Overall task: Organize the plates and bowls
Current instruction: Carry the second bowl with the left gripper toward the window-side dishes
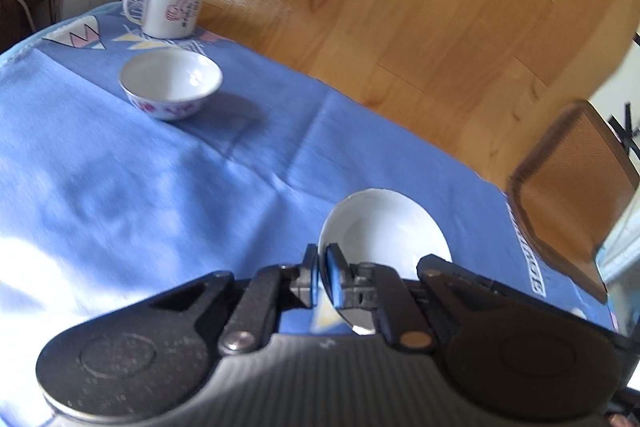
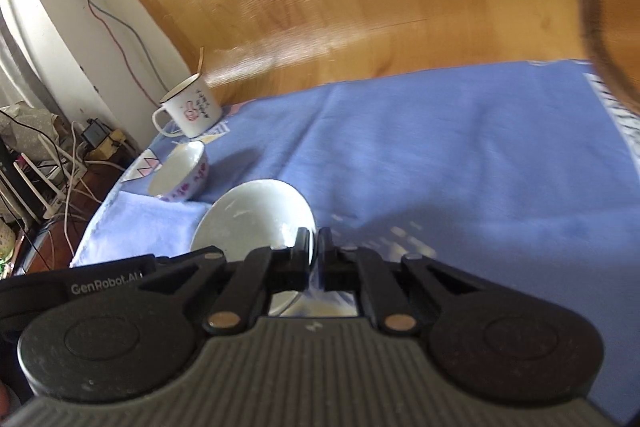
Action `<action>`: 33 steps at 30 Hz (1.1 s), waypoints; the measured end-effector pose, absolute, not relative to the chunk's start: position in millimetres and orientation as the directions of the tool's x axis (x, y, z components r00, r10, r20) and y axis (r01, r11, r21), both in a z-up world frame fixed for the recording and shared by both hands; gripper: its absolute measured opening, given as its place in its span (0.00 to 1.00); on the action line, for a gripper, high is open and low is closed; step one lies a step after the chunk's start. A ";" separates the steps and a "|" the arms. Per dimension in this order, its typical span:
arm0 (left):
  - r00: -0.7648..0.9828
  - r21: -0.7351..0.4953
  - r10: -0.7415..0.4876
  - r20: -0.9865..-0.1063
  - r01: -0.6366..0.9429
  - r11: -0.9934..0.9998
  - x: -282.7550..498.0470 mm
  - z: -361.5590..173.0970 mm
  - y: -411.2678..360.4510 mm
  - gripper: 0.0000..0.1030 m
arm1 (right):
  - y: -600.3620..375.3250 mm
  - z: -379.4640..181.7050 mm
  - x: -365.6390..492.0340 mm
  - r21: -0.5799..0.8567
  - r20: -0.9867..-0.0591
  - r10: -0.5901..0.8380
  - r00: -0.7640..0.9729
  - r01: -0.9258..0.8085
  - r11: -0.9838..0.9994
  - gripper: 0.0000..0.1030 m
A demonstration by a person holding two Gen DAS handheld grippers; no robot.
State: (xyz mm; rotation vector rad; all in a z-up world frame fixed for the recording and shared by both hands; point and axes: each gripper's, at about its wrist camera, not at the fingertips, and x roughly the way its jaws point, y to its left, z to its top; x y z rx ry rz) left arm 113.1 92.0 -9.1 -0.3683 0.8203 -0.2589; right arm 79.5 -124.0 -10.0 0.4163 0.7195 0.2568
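In the left wrist view my left gripper is shut on the left rim of a plain white shallow dish, which tilts up over the blue tablecloth. A white bowl with a red pattern stands far off at the upper left. In the right wrist view my right gripper is shut on the right rim of a plain white dish, also tilted. The patterned bowl sits just behind it to the left. Neither view shows the other gripper, so I cannot tell if it is one dish or two.
A white enamel mug with a stick in it stands behind the bowl near the table's far corner, also in the right wrist view. A brown chair back rises at the table's right edge. Cables lie on the floor left.
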 end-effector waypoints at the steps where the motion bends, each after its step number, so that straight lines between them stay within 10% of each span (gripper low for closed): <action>1: 0.651 -0.413 -0.370 -0.662 0.095 0.906 107.8 -9.7 84.5 0.06 | -129.6 -10.4 74.0 0.448 -0.581 0.355 0.732 -0.077 0.891 0.06; 33: 0.455 -0.327 -0.559 -0.693 0.494 0.806 73.7 14.5 -166.3 0.09 | -329.1 -22.8 -46.4 0.439 -0.519 -0.036 0.854 0.303 0.846 0.11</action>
